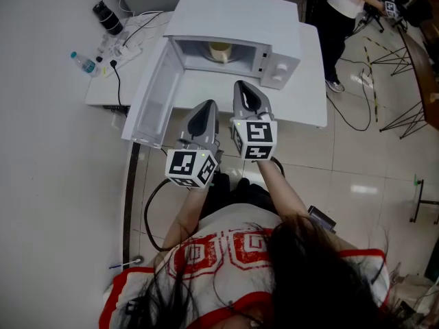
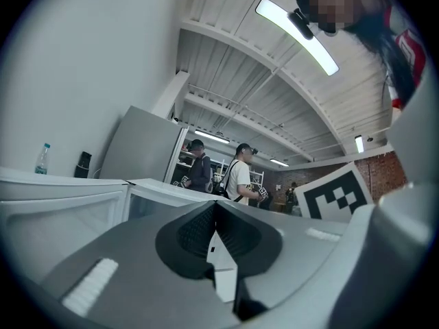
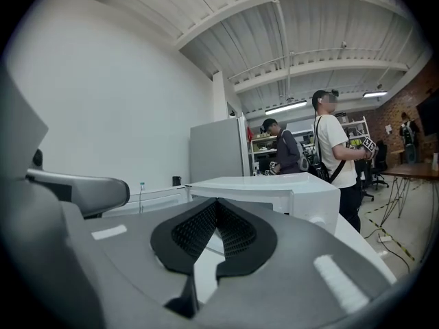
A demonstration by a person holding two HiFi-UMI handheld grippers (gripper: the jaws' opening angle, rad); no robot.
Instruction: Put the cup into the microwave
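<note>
The white microwave (image 1: 236,19) stands on the white table (image 1: 309,108) with its door (image 1: 154,94) swung wide to the left. A beige cup (image 1: 219,51) sits inside the cavity. In the head view my left gripper (image 1: 206,108) and right gripper (image 1: 243,88) hover side by side in front of the oven, near the table's front edge, apart from the cup. The left gripper (image 2: 215,211) has its pads pressed together with nothing between them. The right gripper (image 3: 216,208) is likewise shut and empty, and the microwave (image 3: 267,187) lies just beyond it.
A water bottle (image 1: 84,63), a black flask (image 1: 108,17) and cables lie at the table's left end. A person (image 1: 343,5) stands at the far right beside folding stands. Two people (image 3: 322,149) show in the background of both gripper views.
</note>
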